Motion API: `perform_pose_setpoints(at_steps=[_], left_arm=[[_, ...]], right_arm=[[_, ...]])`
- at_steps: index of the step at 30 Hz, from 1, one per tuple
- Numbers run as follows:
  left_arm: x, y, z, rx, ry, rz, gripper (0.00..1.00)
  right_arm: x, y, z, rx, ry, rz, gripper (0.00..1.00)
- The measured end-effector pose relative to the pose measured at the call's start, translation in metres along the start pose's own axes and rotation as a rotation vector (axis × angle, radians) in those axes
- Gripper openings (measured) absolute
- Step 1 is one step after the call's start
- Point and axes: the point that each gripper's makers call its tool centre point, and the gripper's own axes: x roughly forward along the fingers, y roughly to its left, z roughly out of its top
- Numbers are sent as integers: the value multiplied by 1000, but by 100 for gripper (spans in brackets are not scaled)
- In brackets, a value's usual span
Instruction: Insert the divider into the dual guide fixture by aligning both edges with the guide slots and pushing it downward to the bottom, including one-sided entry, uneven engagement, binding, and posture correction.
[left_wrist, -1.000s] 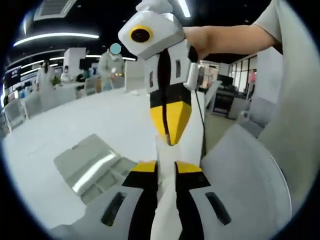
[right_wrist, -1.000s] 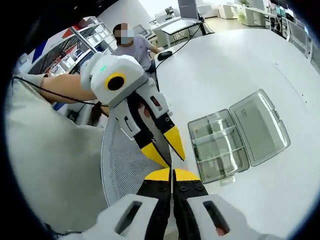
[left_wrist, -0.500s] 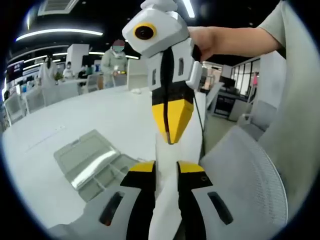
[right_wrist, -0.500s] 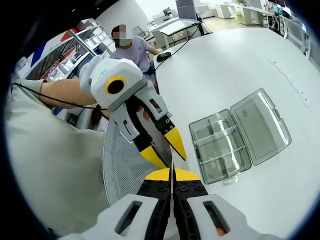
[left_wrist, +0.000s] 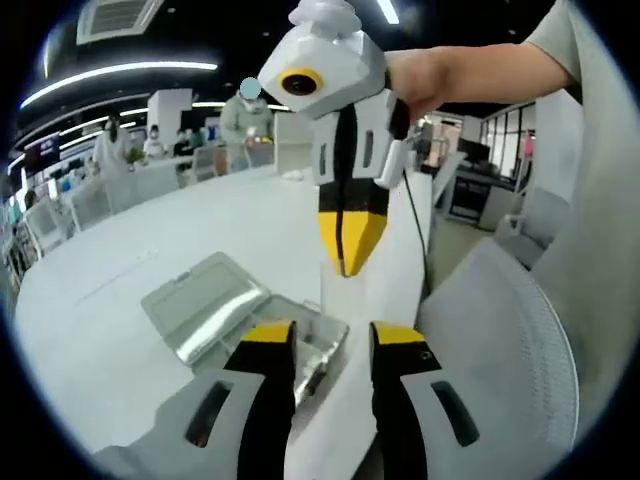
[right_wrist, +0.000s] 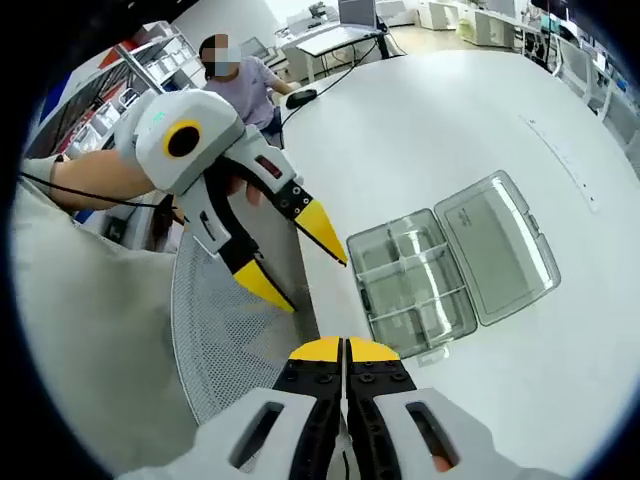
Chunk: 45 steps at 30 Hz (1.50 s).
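Right gripper view had your right gripper (right_wrist: 343, 352) nearest, jaws pressed together on the thin clear divider (left_wrist: 341, 290), which stood edge-on between them and showed more plainly in the left gripper view, hanging from the tips above the table (right_wrist: 480, 120). Your left gripper (right_wrist: 292, 258) sat beside it with jaws spread, holding nothing. Farther out, the clear compartment box (right_wrist: 410, 278) lay open on the table, lid (right_wrist: 498, 245) flat beside it. For a clean entry, you probably needed the divider square over both slots before pressing, so neither edge led and bound
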Motion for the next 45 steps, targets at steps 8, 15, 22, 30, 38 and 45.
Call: perform_pose_setpoints(at_steps=[8,15,22,30,38,45], left_arm=[[-2,5,-1,-6,-5,17,26],[1,5,2,-8,-6,15,28],[0,5,1,-10,4,15,28],[-8,10,-5,-15,15,28,28],[-14,17,-10,-24,25,48,27],[-20,24,-13,-37,25,67,27]], right_arm=[[-15,-4,-23,-8,32,-37,0],[-32,1,-32,1,19,-55,0],[-43,11,-21,-14,9,-69,0],[-43,12,-9,-39,11,-86,0],[-45,-1,21,-110,22,-128,0],[-28,-12,32,-149,56,-127,0]])
